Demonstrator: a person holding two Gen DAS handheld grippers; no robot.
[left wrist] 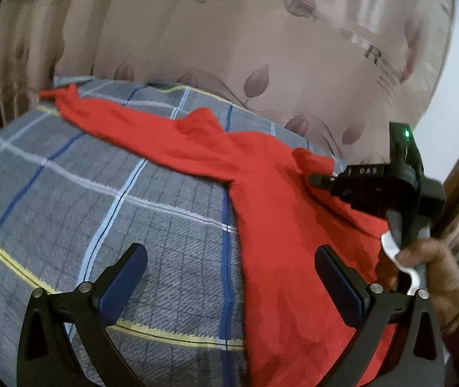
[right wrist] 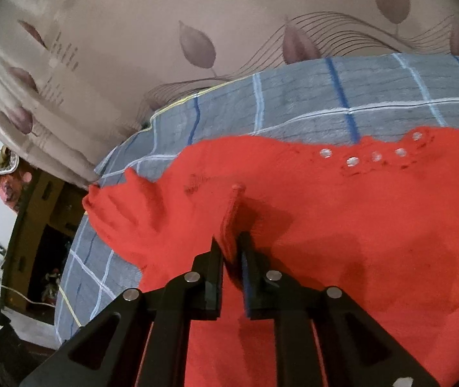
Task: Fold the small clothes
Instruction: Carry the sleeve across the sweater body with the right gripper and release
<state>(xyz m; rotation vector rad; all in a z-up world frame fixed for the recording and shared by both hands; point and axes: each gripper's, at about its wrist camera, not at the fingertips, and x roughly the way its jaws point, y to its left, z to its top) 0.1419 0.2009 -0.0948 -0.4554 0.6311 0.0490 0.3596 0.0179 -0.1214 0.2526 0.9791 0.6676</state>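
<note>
A red long-sleeved knit garment point(left wrist: 271, 200) lies spread on a grey checked bedspread point(left wrist: 68, 193), one sleeve point(left wrist: 116, 119) stretched toward the upper left. My left gripper point(left wrist: 229, 258) hovers wide open over the garment's left edge, with nothing between its pads. In the right wrist view my right gripper point(right wrist: 231, 242) stands low on the garment point(right wrist: 358, 225), jaws parted only a little. A raised ridge of red cloth point(right wrist: 232, 213) stands in that narrow gap, and the pads do not visibly press it. Small clear buttons point(right wrist: 352, 161) dot the garment's far edge. The right gripper point(left wrist: 318, 179) also shows at the right of the left wrist view.
A person's hand point(left wrist: 429, 264) holds the right gripper's handle. A beige curtain with leaf prints point(left wrist: 229, 32) hangs right behind the bed. The bed's corner point(right wrist: 100, 174) drops off at left toward a dark wooden cabinet point(right wrist: 36, 225) and floor.
</note>
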